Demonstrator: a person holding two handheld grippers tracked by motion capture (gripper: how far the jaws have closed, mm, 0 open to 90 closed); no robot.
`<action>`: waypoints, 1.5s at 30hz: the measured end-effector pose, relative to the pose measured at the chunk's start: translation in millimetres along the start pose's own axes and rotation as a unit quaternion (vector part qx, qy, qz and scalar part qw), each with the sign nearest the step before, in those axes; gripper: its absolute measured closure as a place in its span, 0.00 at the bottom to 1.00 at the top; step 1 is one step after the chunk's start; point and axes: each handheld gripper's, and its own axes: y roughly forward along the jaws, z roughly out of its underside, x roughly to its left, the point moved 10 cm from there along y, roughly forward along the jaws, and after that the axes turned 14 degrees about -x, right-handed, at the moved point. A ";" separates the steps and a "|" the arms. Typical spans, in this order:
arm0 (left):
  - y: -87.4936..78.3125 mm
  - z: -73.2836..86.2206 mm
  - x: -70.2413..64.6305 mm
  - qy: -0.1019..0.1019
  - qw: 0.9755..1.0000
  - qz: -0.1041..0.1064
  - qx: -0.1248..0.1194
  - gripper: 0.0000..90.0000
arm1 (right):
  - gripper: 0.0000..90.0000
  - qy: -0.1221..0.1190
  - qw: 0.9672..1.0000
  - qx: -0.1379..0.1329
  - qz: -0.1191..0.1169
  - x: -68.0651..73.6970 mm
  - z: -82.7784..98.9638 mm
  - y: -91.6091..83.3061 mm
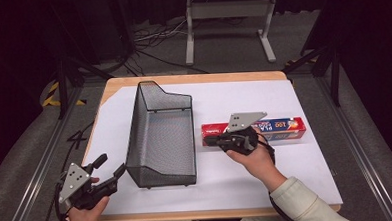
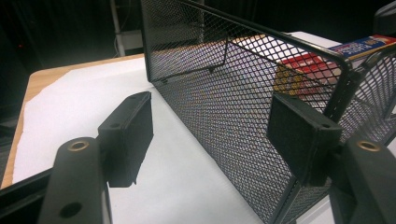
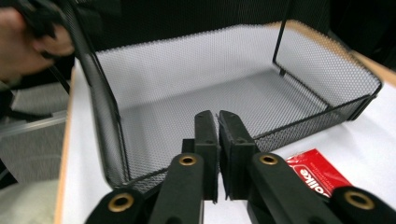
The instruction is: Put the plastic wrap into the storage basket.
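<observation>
Right now the long red cardboard box of wrap lies flat on the white-covered desk, just beside the black wire mesh basket. The right hand-held gripper hovers over the box end nearest the basket, jaws pressed together and holding nothing. It should spread them first, then pinch the box across its narrow sides. The left hand-held gripper waits spread wide near the basket's other side.

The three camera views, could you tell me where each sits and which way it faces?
High view: above the person's side, looking forward and down at the table; both forearms show.
Left gripper view: on the left gripper, facing the mesh basket.
Right gripper view: on the right gripper, facing the basket's inside.
All share the basket and red box.
</observation>
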 end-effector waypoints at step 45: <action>2.3 5.5 2.7 0.002 1.000 -0.003 0.015 0.33 | 1.00 0.006 0.981 0.164 0.107 -77.0 80.9 39.8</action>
